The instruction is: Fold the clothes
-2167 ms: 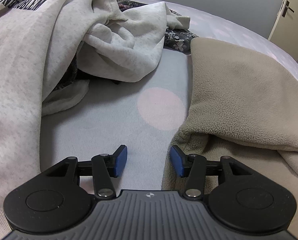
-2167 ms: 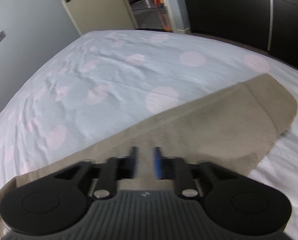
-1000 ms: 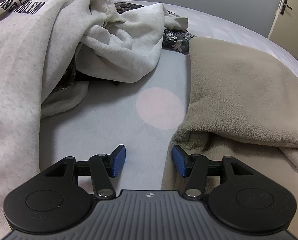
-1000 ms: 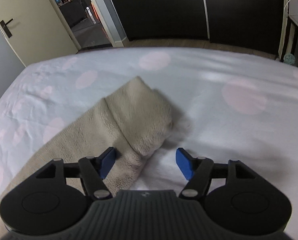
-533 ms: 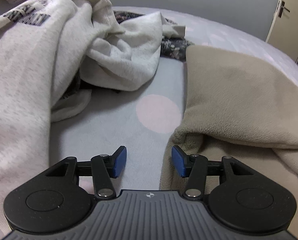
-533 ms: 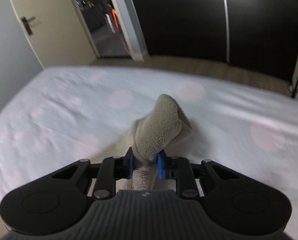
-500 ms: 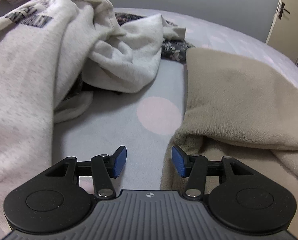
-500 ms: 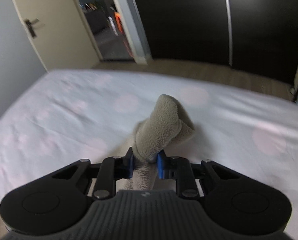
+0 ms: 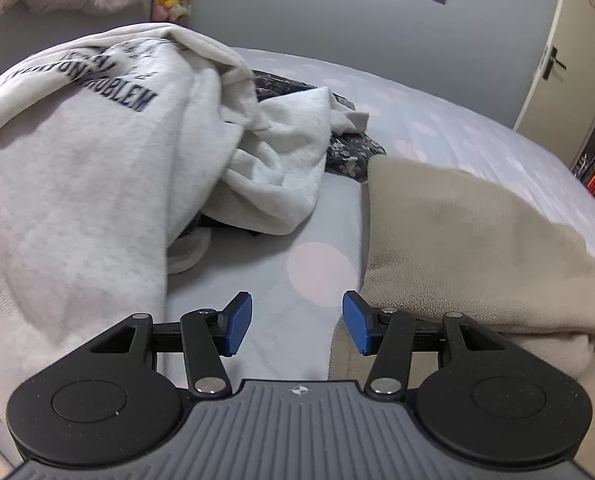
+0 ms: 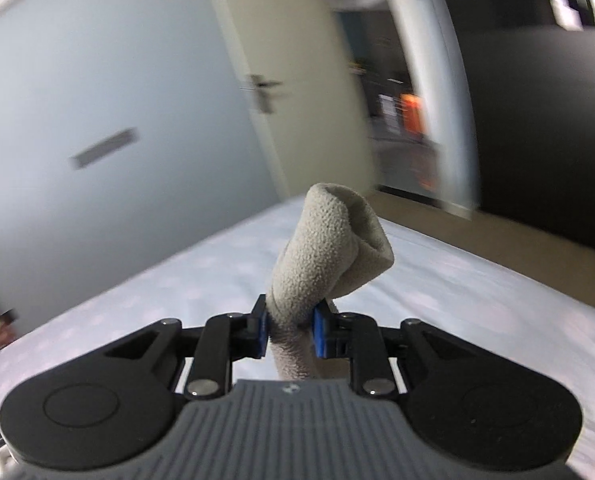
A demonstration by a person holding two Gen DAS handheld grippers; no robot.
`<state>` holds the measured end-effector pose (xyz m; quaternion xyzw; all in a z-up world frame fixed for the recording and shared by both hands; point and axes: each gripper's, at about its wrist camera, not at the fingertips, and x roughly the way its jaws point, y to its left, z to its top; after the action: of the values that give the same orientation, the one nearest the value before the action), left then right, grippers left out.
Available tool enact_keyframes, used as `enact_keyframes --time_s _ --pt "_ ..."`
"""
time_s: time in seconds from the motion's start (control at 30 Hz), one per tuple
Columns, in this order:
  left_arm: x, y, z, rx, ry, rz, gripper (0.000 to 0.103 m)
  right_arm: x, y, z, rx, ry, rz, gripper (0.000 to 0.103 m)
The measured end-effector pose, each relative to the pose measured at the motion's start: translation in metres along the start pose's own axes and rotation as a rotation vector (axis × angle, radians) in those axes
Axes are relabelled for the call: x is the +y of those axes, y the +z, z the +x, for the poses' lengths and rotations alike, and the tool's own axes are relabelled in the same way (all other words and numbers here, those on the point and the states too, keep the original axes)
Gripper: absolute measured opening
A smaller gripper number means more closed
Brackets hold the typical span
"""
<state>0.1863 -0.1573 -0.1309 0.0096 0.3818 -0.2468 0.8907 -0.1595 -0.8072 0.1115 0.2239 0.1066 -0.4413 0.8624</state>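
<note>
**Right gripper holds a bunched end of the beige fleece; left gripper open over the bed**

The right gripper [image 10: 288, 330] is clamped on a rolled-up end of the beige fleece [image 10: 325, 248]. Its jaws have just been closing, and the blue pads now press the cloth from both sides. The pinched end sticks up past the fingertips like a stubby tube, with the bed sheet [image 10: 457, 304] well below it. How the rest of the garment hangs from the grip is hidden under the gripper body. The room behind is smeared by motion blur: a door [image 10: 297, 92] and a lit doorway beyond it can be made out, little more.

The left gripper [image 9: 297, 322] stands about half open with nothing between its pads. Below the gap lies the pale dotted sheet [image 9: 265, 264]. Its right finger sits just beside the edge of the fleece [image 9: 469, 248], which spreads flat across the bed on that side; whether the finger touches the cloth cannot be told. The near part of the fleece is cut off by the gripper body and the picture's edge.

To the left a grey sweatshirt [image 9: 89, 184] lies in a heap, its dark lettering creased and only partly readable. A dark patterned garment [image 9: 349, 152] peeks out from under it, mostly covered.
</note>
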Motion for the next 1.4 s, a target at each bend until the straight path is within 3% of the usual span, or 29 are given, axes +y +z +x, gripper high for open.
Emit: enact_keyframes --time_s 0.33,0.47,0.63,0.8,1.17,1.4 --pt "0.027 0.002 -0.031 -0.067 -0.015 -0.047 0.048 0.181 -0.008 -0.035 -0.003 0.226 -0.158 0.024" --pt "0.036 0.004 -0.038 -0.086 -0.020 -0.076 0.048 0.231 -0.032 -0.040 0.033 0.302 -0.222 0.024" --pt "0.034 0.002 -0.035 -0.081 -0.032 -0.078 0.048 0.273 -0.089 -0.034 0.094 0.366 -0.302 0.024" --pt "0.030 -0.002 -0.029 -0.061 -0.034 -0.068 0.048 0.313 -0.170 -0.034 0.085 0.420 -0.457 0.024" --pt "0.028 0.001 -0.011 -0.025 -0.028 -0.056 0.048 0.353 -0.343 0.002 0.324 0.494 -0.618 0.025" --pt "0.027 0.006 -0.008 -0.023 -0.039 -0.062 0.048 0.368 -0.389 0.008 0.408 0.518 -0.704 0.035"
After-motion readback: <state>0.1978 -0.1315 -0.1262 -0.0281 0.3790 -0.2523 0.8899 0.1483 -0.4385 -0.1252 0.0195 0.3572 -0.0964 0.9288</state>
